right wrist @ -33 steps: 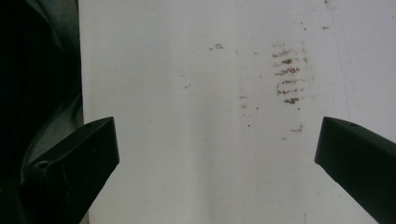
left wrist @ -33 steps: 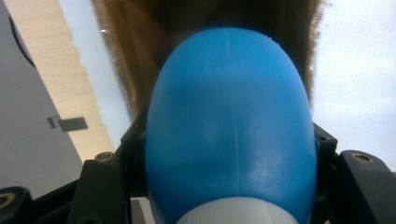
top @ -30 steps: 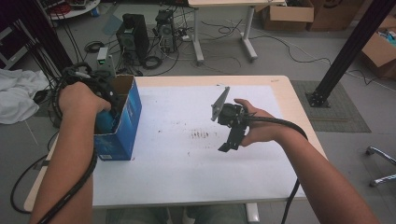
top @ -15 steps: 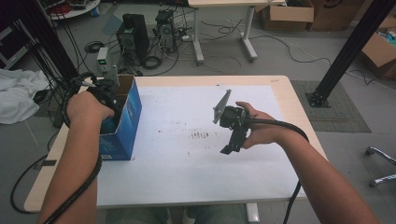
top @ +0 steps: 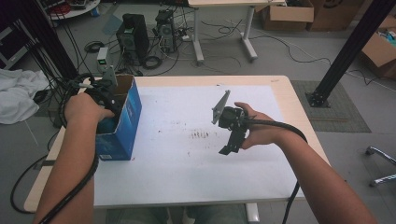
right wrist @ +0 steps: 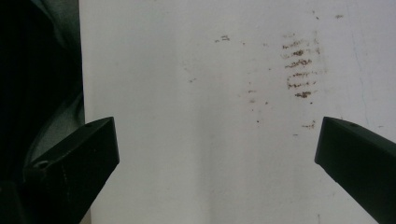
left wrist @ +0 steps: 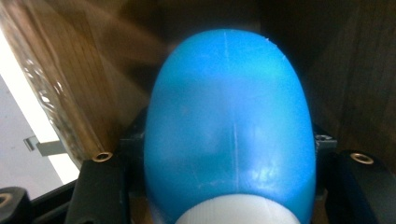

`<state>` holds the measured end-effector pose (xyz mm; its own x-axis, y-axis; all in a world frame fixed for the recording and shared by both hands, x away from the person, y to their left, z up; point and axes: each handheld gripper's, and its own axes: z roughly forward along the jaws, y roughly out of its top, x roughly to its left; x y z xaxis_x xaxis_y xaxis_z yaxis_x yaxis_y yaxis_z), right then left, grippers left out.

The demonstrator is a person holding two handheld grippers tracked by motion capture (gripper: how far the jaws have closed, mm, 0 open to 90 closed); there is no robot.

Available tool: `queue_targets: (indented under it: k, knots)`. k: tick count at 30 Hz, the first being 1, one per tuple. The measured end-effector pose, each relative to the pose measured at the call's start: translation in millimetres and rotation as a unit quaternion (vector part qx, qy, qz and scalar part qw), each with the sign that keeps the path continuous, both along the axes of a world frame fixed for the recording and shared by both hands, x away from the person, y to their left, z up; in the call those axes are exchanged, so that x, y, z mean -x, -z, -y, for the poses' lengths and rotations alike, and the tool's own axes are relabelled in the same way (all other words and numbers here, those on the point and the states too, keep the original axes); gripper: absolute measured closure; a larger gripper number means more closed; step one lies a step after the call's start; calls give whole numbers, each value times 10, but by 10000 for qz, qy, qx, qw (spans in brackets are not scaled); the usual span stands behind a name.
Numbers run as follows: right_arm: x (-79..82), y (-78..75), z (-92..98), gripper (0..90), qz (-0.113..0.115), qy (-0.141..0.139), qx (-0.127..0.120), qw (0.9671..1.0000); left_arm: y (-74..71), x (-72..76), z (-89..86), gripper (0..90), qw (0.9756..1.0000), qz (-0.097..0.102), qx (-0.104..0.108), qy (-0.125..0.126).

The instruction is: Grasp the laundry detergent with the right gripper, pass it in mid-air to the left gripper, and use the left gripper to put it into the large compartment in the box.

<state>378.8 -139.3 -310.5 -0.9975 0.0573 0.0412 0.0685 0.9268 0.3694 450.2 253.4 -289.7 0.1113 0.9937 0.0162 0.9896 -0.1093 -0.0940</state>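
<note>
step: putting blue egg (left wrist: 229, 126) into blue box (top: 122, 122) at surface's left edge | left tongs (left wrist: 224, 186) clamped on egg | right tongs (right wrist: 215, 154) apart | next: let go

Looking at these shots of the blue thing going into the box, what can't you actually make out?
- Blue object: left gripper view cuts it off at the bottom edge, so its full shape is unclear.
- Box contents: in the high view the hand and left gripper cover the opening.
- Right gripper: its jaw tips run past the right gripper view's edges.
</note>
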Motion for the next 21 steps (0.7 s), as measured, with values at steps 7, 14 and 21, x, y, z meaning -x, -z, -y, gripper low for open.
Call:
queue_targets:
  k: [7,14,21]
  knots:
    - [14,-23,-17,0,16,-23,-3,10000,1,2,2,384,10000,5,6,-34]
    - [21,-34,-5,0,19,-2,-24,10000,-23,10,-9,364,9999,94,86,-116]
    - [31,-22,-7,0,4,-4,-74,10000,-125,10,35,318,9999,122,35,-55]
